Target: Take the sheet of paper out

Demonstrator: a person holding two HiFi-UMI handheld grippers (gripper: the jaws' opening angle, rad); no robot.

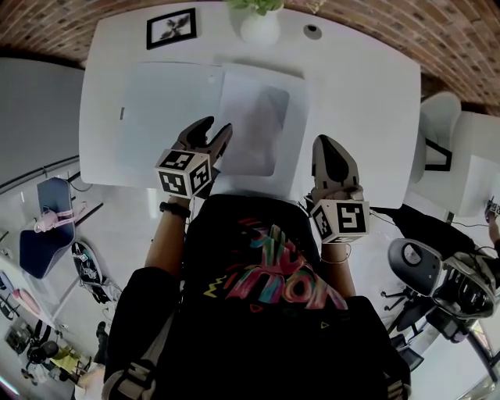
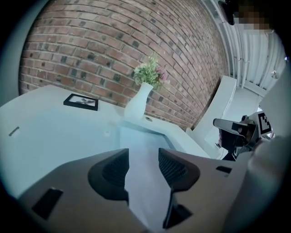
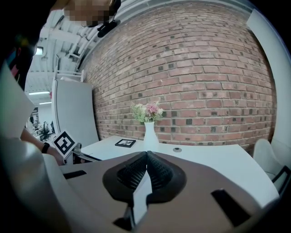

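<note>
A pale folder (image 1: 164, 109) lies flat on the white table (image 1: 359, 101). Beside it on the right lies the sheet of paper (image 1: 258, 129) with a greyish translucent layer on it. My left gripper (image 1: 212, 134) hangs over the sheet's near left corner with its jaws open. In the left gripper view the sheet (image 2: 148, 145) shows on the table between the apart pads (image 2: 113, 170), untouched by them. My right gripper (image 1: 332, 152) is shut and holds nothing, just right of the sheet at the table's near edge. In its own view the right gripper (image 3: 146, 170) has its pads pressed together.
A white vase with flowers (image 1: 260, 23) and a black picture frame (image 1: 171, 27) stand at the table's far edge, with a round cable hole (image 1: 312, 31) to the right. A brick wall (image 3: 191, 68) lies behind. Chairs (image 1: 422, 273) stand right of the person.
</note>
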